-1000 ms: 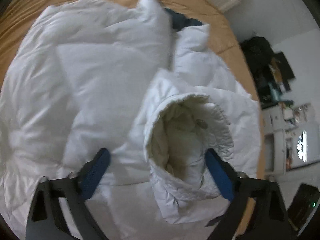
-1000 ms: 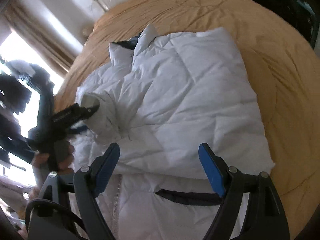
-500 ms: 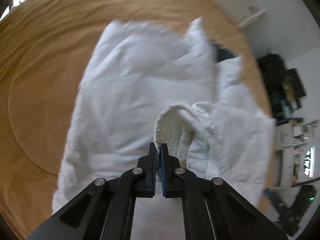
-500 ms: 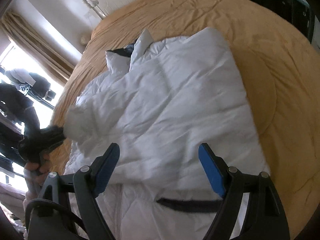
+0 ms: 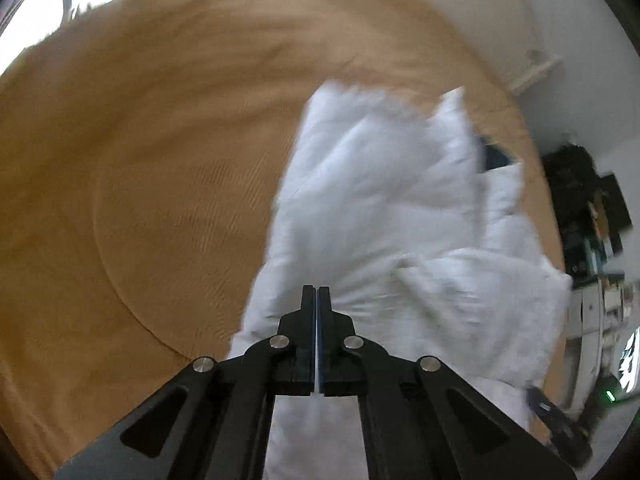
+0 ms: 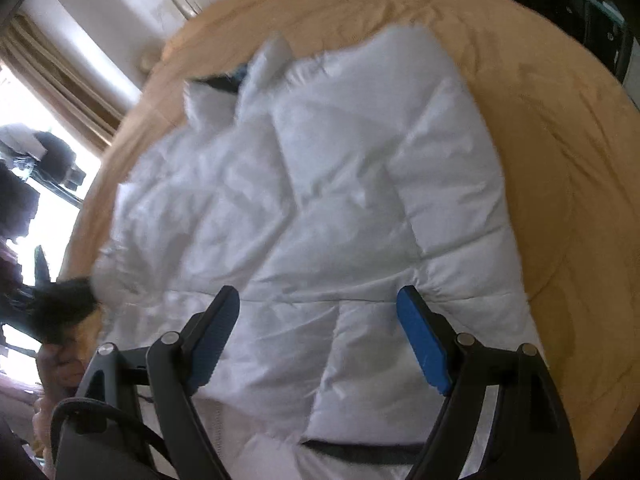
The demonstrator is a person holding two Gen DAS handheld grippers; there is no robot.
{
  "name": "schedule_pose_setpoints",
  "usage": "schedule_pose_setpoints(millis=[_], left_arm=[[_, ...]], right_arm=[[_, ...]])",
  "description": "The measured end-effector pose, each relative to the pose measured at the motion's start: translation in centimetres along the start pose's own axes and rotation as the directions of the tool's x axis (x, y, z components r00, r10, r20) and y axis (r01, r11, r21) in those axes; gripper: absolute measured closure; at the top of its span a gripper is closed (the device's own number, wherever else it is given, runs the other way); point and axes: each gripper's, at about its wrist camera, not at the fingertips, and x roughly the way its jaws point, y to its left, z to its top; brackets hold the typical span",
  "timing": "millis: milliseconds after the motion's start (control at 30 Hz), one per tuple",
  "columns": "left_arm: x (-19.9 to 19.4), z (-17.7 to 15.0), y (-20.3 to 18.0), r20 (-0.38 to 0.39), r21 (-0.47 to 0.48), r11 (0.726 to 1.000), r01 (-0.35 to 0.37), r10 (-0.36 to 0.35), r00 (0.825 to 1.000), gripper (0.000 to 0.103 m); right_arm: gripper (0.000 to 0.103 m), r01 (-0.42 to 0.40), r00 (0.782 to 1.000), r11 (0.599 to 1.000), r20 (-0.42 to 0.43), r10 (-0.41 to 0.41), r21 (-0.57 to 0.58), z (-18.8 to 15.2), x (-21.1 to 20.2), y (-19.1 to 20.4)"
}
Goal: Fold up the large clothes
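From the left wrist, the left gripper [image 5: 317,296] has its fingers pressed together with only a thin pale sliver between them; whether that is jacket cloth, I cannot tell for sure through the blur. The white jacket [image 5: 384,216] lies ahead and to the right of the tips on the tan bedspread [image 5: 160,184], its long axis running away from the camera toward the collar at the far end

From the right wrist, the right gripper [image 6: 318,308] hangs with its fingers wide apart above the jacket's [image 6: 320,200] near part, holding nothing. The left gripper [image 6: 66,306] sits at the jacket's left edge, so it is nearer that side; the right one is better placed for the near hem
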Motion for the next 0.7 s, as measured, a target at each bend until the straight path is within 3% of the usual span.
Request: schedule_pose_setpoints(millis=[33, 67, 100, 200, 267, 367, 433, 467, 500, 600, 700], left_arm=[[-1.4, -0.1, -1.2, 0.008, 0.047, 0.999, 0.024, -0.025, 1.0, 0.075], [-2.4, -0.2, -2.7, 0.015, 0.088, 0.995, 0.043, -0.045, 0.999, 0.026], [-3.0, -0.4, -4.0, 0.03, 0.116, 0.992, 0.045, -0.049, 0.998, 0.002], [-3.1, -1.0, -7.6, 0.047, 0.19, 0.98, 0.055, -0.065, 0.997, 0.001], [-1.0, -1.0, -9.1, 0.007, 0.213, 0.977, -0.005, 0.004, 1.0, 0.001], [2.8, -1.4, -8.5, -0.089, 0.186, 0.982, -0.031, 0.049, 0.995, 0.007], [5.4, -2.0, -8.2, -0.147, 0.169, 0.985, -0.036, 0.061, 0.987, 0.029], [6.9, -2.2, -7.9, -0.189, 0.155, 0.988, -0.016, 0.045, 0.981, 0.058], [7.7, -2.3, -7.4, -0.211, 0.131, 0.991, 0.02, 0.008, 0.978, 0.076], [6.9, -2.3, -6.6, -0.189, 0.068, 0.997, 0.03, -0.017, 0.982, 0.094], [3.2, -1.5, -5.8, -0.118, 0.063, 0.996, 0.062, -0.054, 0.992, 0.094]], right_arm=[[0.022, 0.001, 1.0, 1.0, -0.009, -0.001, 0.001, -0.1, 0.5, -0.1], [0.022, 0.01, 1.0, 1.0, -0.017, -0.01, -0.001, -0.2, 1.2, -0.3], [0.022, 0.015, 1.0, 1.0, -0.016, -0.015, -0.003, -0.3, 1.4, -0.4], [0.021, 0.023, 1.0, 1.0, -0.001, -0.023, -0.01, -0.7, 1.3, -0.2], [0.021, 0.02, 1.0, 1.0, -0.001, -0.02, -0.01, -0.9, 1.2, -0.2], [0.021, 0.005, 1.0, 1.0, -0.005, -0.005, 0.001, -0.8, 1.1, -0.5], [0.021, -0.006, 1.0, 1.0, -0.003, 0.006, 0.016, -0.8, 1.0, -0.7], [0.021, -0.009, 1.0, 1.0, -0.003, 0.009, 0.017, -0.8, 1.0, -0.8], [0.021, -0.011, 1.0, 1.0, -0.003, 0.011, 0.019, -0.8, 0.9, -0.8], [0.021, -0.02, 1.0, 0.999, -0.005, 0.02, 0.03, -0.8, 0.7, -0.9], [0.021, -0.067, 0.998, 0.997, 0.002, 0.067, 0.044, -0.8, -0.6, -1.0]])
